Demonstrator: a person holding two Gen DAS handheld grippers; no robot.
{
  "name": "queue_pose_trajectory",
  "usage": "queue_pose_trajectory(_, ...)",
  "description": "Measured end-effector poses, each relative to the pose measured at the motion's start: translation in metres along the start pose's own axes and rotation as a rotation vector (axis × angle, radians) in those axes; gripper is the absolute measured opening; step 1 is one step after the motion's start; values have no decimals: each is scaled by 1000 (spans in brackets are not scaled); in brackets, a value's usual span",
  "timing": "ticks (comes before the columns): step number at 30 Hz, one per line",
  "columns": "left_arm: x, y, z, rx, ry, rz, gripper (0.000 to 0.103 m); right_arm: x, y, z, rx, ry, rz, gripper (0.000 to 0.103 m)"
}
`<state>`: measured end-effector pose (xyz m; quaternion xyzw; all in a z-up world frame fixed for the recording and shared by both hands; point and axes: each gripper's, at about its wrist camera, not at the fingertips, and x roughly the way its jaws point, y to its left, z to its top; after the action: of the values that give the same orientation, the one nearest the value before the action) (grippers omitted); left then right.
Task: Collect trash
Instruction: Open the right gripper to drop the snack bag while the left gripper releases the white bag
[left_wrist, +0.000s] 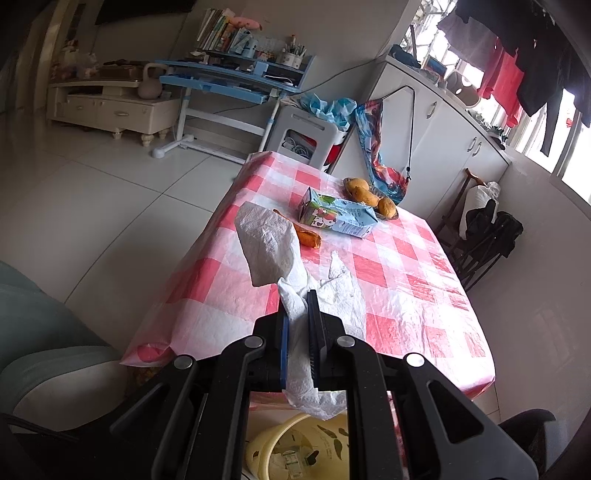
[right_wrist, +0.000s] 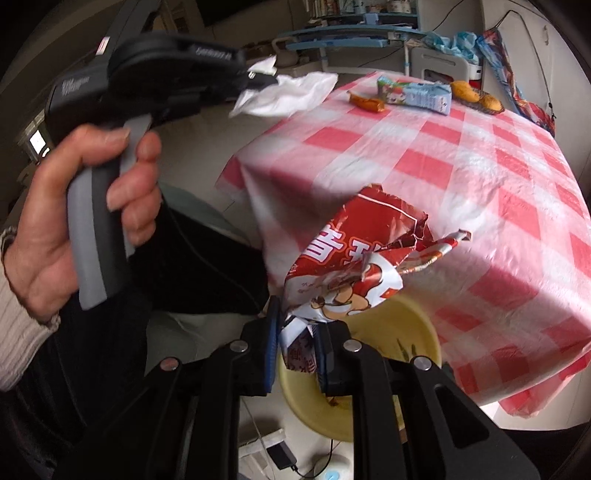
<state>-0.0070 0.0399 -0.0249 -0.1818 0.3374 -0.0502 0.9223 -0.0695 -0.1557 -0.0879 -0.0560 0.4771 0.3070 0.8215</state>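
My left gripper (left_wrist: 298, 295) is shut on a crumpled white paper towel (left_wrist: 269, 245) and holds it above the near edge of the red-checked table (left_wrist: 406, 280). In the right wrist view the left gripper (right_wrist: 258, 79) shows at the upper left with the towel (right_wrist: 288, 94) hanging from it. My right gripper (right_wrist: 297, 321) is shut on a torn red snack wrapper (right_wrist: 354, 254) over a yellow bin (right_wrist: 406, 332) below the table edge. The bin (left_wrist: 295, 446) also shows under the left gripper. A milk carton (left_wrist: 338, 216) and an orange peel (left_wrist: 306, 236) lie on the table.
A small basket of mangoes (left_wrist: 369, 195) sits at the table's far side. A grey-green sofa (left_wrist: 44, 332) is at the left. A blue desk (left_wrist: 229, 81), a white stool (left_wrist: 306, 136) and white cabinets (left_wrist: 443, 122) stand beyond the table.
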Motion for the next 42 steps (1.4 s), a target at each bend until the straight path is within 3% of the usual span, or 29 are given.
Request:
queue_pose_trajectory(5,-8,3,-2,-6,-6,-4,9,26,10,-15,2,142,61,18)
queue_pose_trajectory(9,-9,4,-3,-6,-7,-5,9,46,-5,-21,91,225,82,21)
queue_pose_trajectory(10,-10,4,-4,-7,-7,-5,9,50,-10,-22,120,240,77,24)
queue_pose_trajectory(12,-8,4,-4,-6,-6,-5,9,54,-18,-23,164,250,55,40)
queue_pose_trajectory(13,-10,4,-5,-5,-5,-5,9,53,-20,-23,175,244,40,54)
queue_pose_trajectory(14,-11,4,-5,-4,-4,-5,9,51,-21,-23,179,230,25,59)
queue_pose_trajectory(20,-16,-1,-10,15,7,-8,9,31,-27,-21,205,123,-23,67)
queue_pose_trajectory(26,-16,-9,-19,49,33,-22,9,-4,-33,-10,211,-93,-93,79)
queue_pose_trajectory(30,-15,-18,-31,80,72,-43,9,-25,-37,-8,231,-206,-136,81)
queue_pose_trajectory(37,-12,-36,-64,138,188,-94,9,-50,-49,-5,295,-317,-165,82)
queue_pose_trajectory(42,-4,-57,-98,226,329,-122,10,-64,-54,-2,317,-348,-169,82)
